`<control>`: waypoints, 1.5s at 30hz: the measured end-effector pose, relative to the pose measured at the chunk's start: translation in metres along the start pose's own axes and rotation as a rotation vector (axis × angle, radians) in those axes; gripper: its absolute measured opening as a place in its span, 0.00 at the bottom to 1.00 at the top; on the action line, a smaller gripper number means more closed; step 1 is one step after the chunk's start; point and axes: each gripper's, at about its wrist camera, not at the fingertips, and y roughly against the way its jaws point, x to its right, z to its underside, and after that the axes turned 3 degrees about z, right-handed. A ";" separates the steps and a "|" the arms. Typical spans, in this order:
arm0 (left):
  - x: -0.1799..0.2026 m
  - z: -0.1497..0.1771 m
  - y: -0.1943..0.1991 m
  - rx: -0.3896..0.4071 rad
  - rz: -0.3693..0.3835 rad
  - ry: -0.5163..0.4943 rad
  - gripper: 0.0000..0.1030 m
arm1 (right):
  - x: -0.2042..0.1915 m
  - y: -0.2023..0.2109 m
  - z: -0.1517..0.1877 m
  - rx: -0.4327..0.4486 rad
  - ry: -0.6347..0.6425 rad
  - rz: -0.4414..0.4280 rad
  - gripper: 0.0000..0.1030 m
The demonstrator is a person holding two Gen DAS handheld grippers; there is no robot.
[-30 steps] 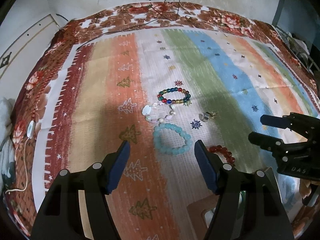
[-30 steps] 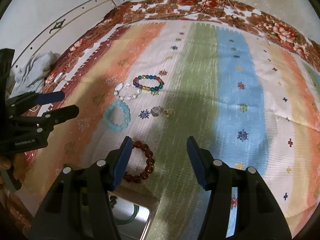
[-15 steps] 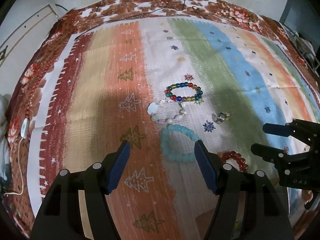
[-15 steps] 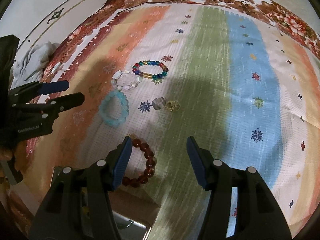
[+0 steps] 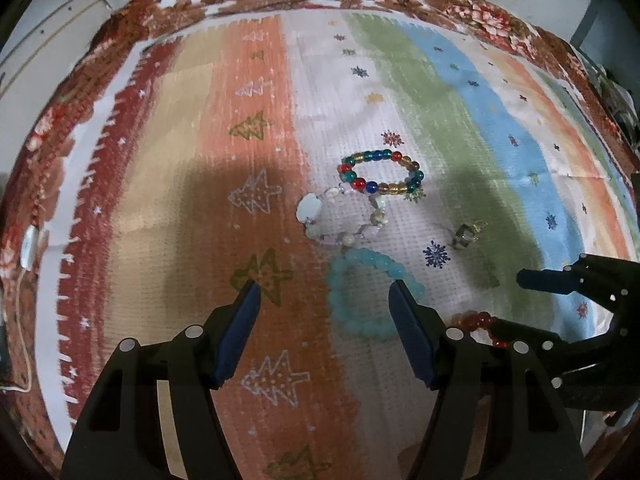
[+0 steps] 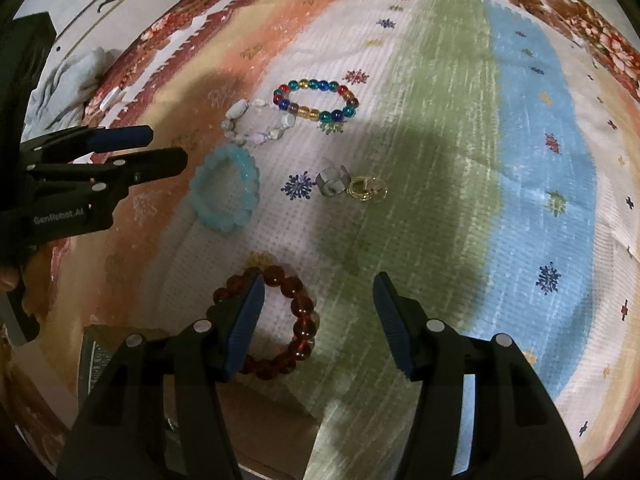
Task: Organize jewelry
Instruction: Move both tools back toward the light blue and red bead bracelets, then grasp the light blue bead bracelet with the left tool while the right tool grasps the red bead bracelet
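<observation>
Right tongs (image 6: 318, 308) over red bracelet (image 6: 298, 312), half-hidden in left view

A home setting, with jewelry laid out on a cloth-covered worktop.

A striped woven cloth (image 5: 256, 92) printed with little trees and snowflakes lies over a floral brown-and-red cover (image 5: 488, 20) (household linens). Beaded bracelets (image 6: 316, 100) rest on it. Past the edge, a crumpled grey cloth (image 6: 68, 80) lies on pale floor.

Striped cloth (image 5: 256, 128) over floral bedspread (image 5: 492, 20) — pale floor (image 6: 100, 8) beyond.
</observation>
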 end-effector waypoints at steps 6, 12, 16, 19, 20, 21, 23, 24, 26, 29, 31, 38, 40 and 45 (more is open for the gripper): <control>-0.002 -0.001 -0.013 -0.038 0.041 0.037 0.65 | 0.005 -0.010 -0.003 -0.033 -0.009 -0.009 0.56; 0.001 -0.002 -0.028 -0.071 0.023 0.020 0.65 | 0.007 -0.009 -0.003 -0.042 -0.002 -0.035 0.56; 0.003 -0.002 -0.033 -0.081 0.022 0.013 0.65 | 0.005 -0.009 -0.002 -0.053 0.019 -0.040 0.56; 0.003 -0.005 -0.034 -0.083 0.026 0.013 0.65 | 0.002 -0.011 -0.001 -0.059 0.032 -0.034 0.56; 0.003 -0.005 -0.035 -0.085 0.025 0.010 0.65 | 0.002 -0.012 -0.001 -0.061 0.034 -0.031 0.56; 0.003 -0.005 -0.036 -0.086 0.025 0.008 0.65 | 0.002 -0.013 -0.001 -0.064 0.038 -0.028 0.56; 0.005 -0.006 -0.039 -0.093 0.015 -0.004 0.64 | 0.000 -0.015 -0.001 -0.066 0.045 -0.020 0.55; 0.006 -0.006 -0.041 -0.096 0.010 -0.009 0.64 | -0.001 -0.016 -0.001 -0.066 0.050 -0.012 0.54; 0.008 -0.006 -0.045 -0.104 -0.004 -0.024 0.63 | -0.003 -0.017 0.000 -0.066 0.066 0.018 0.50; 0.013 -0.006 -0.048 -0.099 -0.039 -0.056 0.60 | -0.001 -0.018 0.001 -0.065 0.065 0.047 0.38; 0.017 -0.005 -0.049 -0.095 -0.058 -0.080 0.47 | 0.003 -0.018 0.001 -0.063 0.053 0.062 0.28; 0.019 -0.006 -0.050 -0.108 -0.062 -0.117 0.11 | 0.009 -0.015 0.005 -0.049 0.046 0.079 0.15; 0.019 -0.006 -0.049 -0.110 -0.056 -0.113 0.11 | 0.009 -0.014 0.006 -0.044 0.049 0.083 0.15; 0.014 -0.006 -0.042 -0.109 -0.028 -0.102 0.11 | 0.001 -0.004 0.005 -0.008 0.064 0.091 0.14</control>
